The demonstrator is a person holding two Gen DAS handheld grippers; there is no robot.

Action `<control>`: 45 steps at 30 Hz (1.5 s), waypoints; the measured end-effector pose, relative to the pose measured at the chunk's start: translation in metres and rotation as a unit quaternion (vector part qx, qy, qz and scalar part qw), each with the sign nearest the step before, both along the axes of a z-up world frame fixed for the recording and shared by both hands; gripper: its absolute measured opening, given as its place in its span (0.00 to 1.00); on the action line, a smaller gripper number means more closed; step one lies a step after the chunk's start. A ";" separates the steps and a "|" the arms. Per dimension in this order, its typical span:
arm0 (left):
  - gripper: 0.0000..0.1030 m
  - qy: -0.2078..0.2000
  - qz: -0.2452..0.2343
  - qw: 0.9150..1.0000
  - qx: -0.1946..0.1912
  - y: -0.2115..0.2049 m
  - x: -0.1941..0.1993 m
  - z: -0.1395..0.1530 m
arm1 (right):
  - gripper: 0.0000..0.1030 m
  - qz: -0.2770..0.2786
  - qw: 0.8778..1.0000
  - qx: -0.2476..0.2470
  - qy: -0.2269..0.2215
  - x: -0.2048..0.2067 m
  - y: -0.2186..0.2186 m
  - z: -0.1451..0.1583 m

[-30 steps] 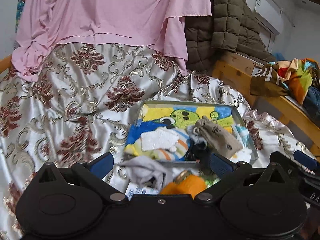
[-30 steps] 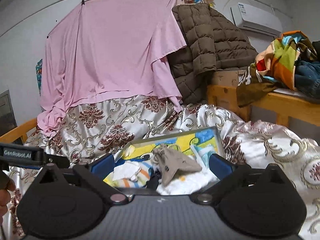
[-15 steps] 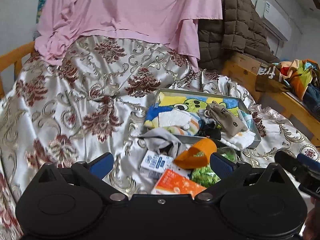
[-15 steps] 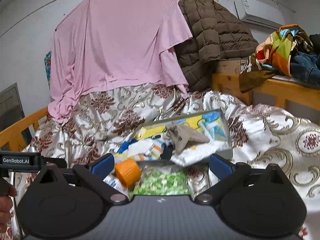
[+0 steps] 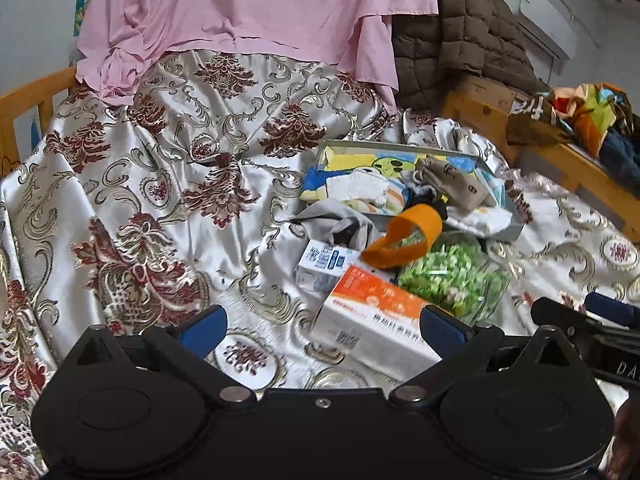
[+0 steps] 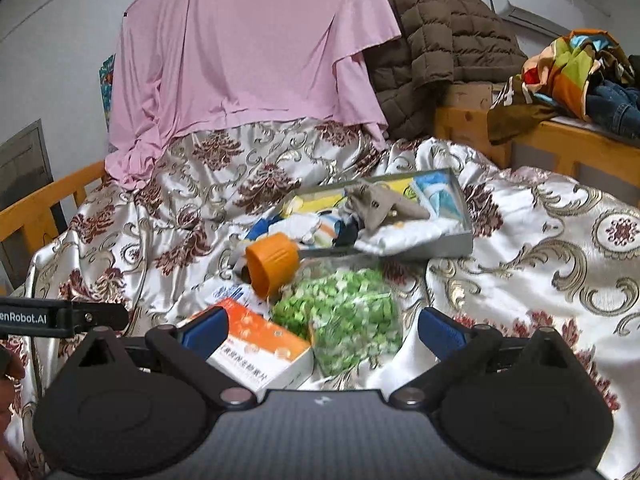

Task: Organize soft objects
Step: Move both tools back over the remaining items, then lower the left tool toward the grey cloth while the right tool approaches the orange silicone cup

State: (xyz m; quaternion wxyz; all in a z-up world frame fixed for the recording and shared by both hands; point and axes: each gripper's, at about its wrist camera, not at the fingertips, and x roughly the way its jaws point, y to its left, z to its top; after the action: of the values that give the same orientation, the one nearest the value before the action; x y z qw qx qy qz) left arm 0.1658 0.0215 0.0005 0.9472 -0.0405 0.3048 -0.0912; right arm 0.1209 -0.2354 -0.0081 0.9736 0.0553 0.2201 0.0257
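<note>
A grey shallow box (image 5: 516,236) (image 6: 460,240) lies on the patterned bedspread, filled with soft items: a yellow cartoon towel (image 5: 360,162), a brown sock (image 5: 452,184) (image 6: 384,204), white cloths (image 5: 360,186). A grey cloth (image 5: 336,220) lies just outside the box's near left edge. My left gripper (image 5: 322,328) is open and empty, held over the bedspread in front of the pile. My right gripper (image 6: 322,328) is open and empty, held near a bag of green candy (image 6: 344,312).
In front of the box lie an orange lid (image 5: 404,236) (image 6: 272,264), an orange-white carton (image 5: 376,312) (image 6: 260,352), a small white-blue carton (image 5: 324,264) and the candy bag (image 5: 452,276). A pink sheet (image 5: 248,8), a brown jacket (image 6: 436,40) and a wooden shelf with clothes (image 6: 576,68) stand behind.
Both grippers have pulled back from the box, bringing the lid, cartons and candy bag into view. Both stay open and empty.
</note>
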 end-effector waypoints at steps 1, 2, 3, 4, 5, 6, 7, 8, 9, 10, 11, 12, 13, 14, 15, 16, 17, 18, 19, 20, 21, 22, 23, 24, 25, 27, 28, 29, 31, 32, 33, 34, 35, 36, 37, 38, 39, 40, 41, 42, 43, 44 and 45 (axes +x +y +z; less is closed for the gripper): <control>0.99 0.001 -0.001 1.000 0.000 0.002 -0.001 -0.002 | 1.00 0.002 1.000 -0.002 0.004 0.000 0.002 -0.002; 0.99 0.002 0.001 1.000 -0.001 0.004 -0.003 -0.005 | 1.00 0.004 1.000 -0.004 0.007 0.000 0.004 -0.004; 0.99 0.004 0.004 1.000 -0.001 0.006 -0.004 -0.008 | 1.00 0.007 1.000 -0.007 0.012 0.000 0.006 -0.006; 0.99 0.005 0.008 1.000 -0.001 0.008 -0.005 -0.011 | 1.00 0.009 1.000 -0.011 0.015 0.001 0.007 -0.008; 0.99 0.008 0.016 1.000 0.001 0.010 -0.005 -0.014 | 1.00 0.011 1.000 -0.017 0.018 0.002 0.010 -0.010; 0.99 0.017 0.030 0.999 0.001 0.012 -0.005 -0.018 | 1.00 0.012 0.999 -0.022 0.022 0.003 0.011 -0.013; 0.99 0.029 0.040 0.999 -0.003 0.013 -0.004 -0.021 | 1.00 0.013 0.999 -0.026 0.027 0.005 0.012 -0.015; 0.99 0.046 0.047 0.998 -0.013 0.016 -0.002 -0.026 | 1.00 0.013 0.999 -0.026 0.032 0.008 0.013 -0.017; 0.99 0.060 0.051 0.997 -0.022 0.017 -0.001 -0.030 | 1.00 0.013 0.999 -0.025 0.035 0.009 0.013 -0.019; 0.99 0.068 0.055 0.996 -0.028 0.019 0.000 -0.032 | 1.00 0.013 0.999 -0.022 0.037 0.011 0.013 -0.021; 0.99 0.071 0.059 0.995 -0.031 0.019 0.001 -0.033 | 1.00 0.013 0.999 -0.020 0.038 0.012 0.013 -0.022; 0.99 0.069 0.060 0.995 -0.029 0.019 0.001 -0.034 | 1.00 0.013 0.999 -0.017 0.040 0.013 0.013 -0.023; 0.99 0.066 0.061 0.996 -0.024 0.018 0.001 -0.035 | 1.00 0.013 0.999 -0.016 0.040 0.014 0.012 -0.024; 0.99 0.063 0.062 0.996 -0.017 0.017 0.001 -0.035 | 1.00 0.012 0.999 -0.013 0.040 0.014 0.012 -0.025; 0.99 0.059 0.063 0.996 -0.009 0.016 0.000 -0.035 | 1.00 0.012 0.999 -0.011 0.040 0.015 0.011 -0.025; 0.99 0.056 0.065 0.996 -0.005 0.015 0.000 -0.036 | 1.00 0.012 0.999 -0.010 0.040 0.015 0.011 -0.025; 0.99 0.056 0.068 0.996 -0.001 0.014 0.001 -0.036 | 1.00 0.012 0.999 -0.009 0.039 0.016 0.011 -0.026; 0.99 0.055 0.072 0.996 0.001 0.013 0.002 -0.036 | 1.00 0.012 0.999 -0.008 0.038 0.016 0.011 -0.026; 0.99 0.054 0.075 0.996 0.001 0.013 0.002 -0.036 | 1.00 0.012 0.999 -0.008 0.037 0.017 0.011 -0.026; 0.99 0.053 0.077 0.996 0.002 0.013 0.003 -0.036 | 1.00 0.012 0.999 -0.008 0.037 0.018 0.011 -0.026; 0.99 0.051 0.080 0.995 0.004 0.012 0.004 -0.036 | 1.00 0.012 0.999 -0.007 0.036 0.018 0.011 -0.026; 0.99 0.049 0.083 0.995 0.006 0.012 0.004 -0.036 | 1.00 0.013 0.999 -0.007 0.036 0.019 0.011 -0.026; 0.99 0.048 0.084 0.995 0.007 0.012 0.005 -0.036 | 1.00 0.014 0.999 -0.006 0.036 0.020 0.011 -0.027; 0.99 0.047 0.086 0.995 0.008 0.012 0.006 -0.037 | 1.00 0.014 0.999 -0.006 0.036 0.021 0.011 -0.027; 0.99 0.047 0.088 0.995 0.008 0.012 0.007 -0.037 | 1.00 0.016 0.999 -0.006 0.037 0.021 0.012 -0.027; 0.99 0.048 0.091 0.995 0.005 0.012 0.009 -0.038 | 1.00 0.020 0.999 -0.008 0.038 0.023 0.013 -0.028; 0.99 0.048 0.092 0.995 0.005 0.011 0.009 -0.038 | 1.00 0.022 0.999 -0.009 0.038 0.023 0.014 -0.028; 0.99 0.047 0.092 0.995 0.004 0.011 0.010 -0.039 | 1.00 0.024 0.999 -0.011 0.038 0.023 0.016 -0.028; 0.99 0.043 0.090 0.995 0.007 0.010 0.010 -0.039 | 1.00 0.028 0.999 -0.014 0.038 0.024 0.018 -0.029; 0.99 0.042 0.090 0.995 0.009 0.009 0.011 -0.039 | 1.00 0.031 0.999 -0.016 0.037 0.024 0.019 -0.029; 0.99 0.040 0.089 0.995 0.011 0.008 0.011 -0.040 | 1.00 0.033 0.999 -0.018 0.037 0.024 0.020 -0.029; 0.99 0.039 0.088 0.995 0.013 0.007 0.011 -0.040 | 1.00 0.034 0.999 -0.020 0.036 0.024 0.022 -0.029; 0.99 0.038 0.088 0.995 0.014 0.007 0.012 -0.040 | 1.00 0.035 0.999 -0.022 0.034 0.024 0.022 -0.028; 0.99 0.038 0.087 0.995 0.013 0.007 0.012 -0.040 | 1.00 0.036 0.999 -0.023 0.032 0.024 0.023 -0.028; 0.99 0.038 0.087 0.995 0.011 0.007 0.012 -0.040 | 1.00 0.035 0.999 -0.025 0.029 0.024 0.023 -0.027; 0.99 0.039 0.088 0.995 0.010 0.007 0.013 -0.040 | 1.00 0.032 0.999 -0.027 0.026 0.024 0.023 -0.027; 0.99 0.041 0.089 0.995 0.008 0.007 0.013 -0.040 | 1.00 0.029 0.999 -0.029 0.023 0.024 0.024 -0.026; 0.99 0.044 0.091 0.995 0.006 0.007 0.014 -0.041 | 1.00 0.026 0.999 -0.032 0.022 0.025 0.023 -0.026; 0.99 0.046 0.093 0.995 0.003 0.008 0.015 -0.041 | 1.00 0.024 0.999 -0.033 0.021 0.025 0.023 -0.026; 0.99 0.048 0.095 0.994 0.002 0.009 0.015 -0.042 | 1.00 0.023 0.999 -0.033 0.021 0.026 0.022 -0.027; 0.99 0.050 0.097 0.994 0.001 0.010 0.016 -0.042 | 1.00 0.022 0.999 -0.033 0.021 0.026 0.022 -0.027; 0.99 0.052 0.099 0.994 -0.001 0.011 0.017 -0.043 | 1.00 0.021 0.999 -0.032 0.021 0.027 0.022 -0.027; 0.99 0.054 0.101 0.993 -0.004 0.012 0.017 -0.043 | 1.00 0.021 0.999 -0.032 0.020 0.027 0.021 -0.027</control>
State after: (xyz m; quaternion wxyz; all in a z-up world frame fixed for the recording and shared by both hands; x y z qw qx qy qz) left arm 0.1833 0.0331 -0.0421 0.9337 -0.0800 0.3491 0.0058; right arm 0.1482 -0.2139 -0.0350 0.9695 0.0202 0.2413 0.0378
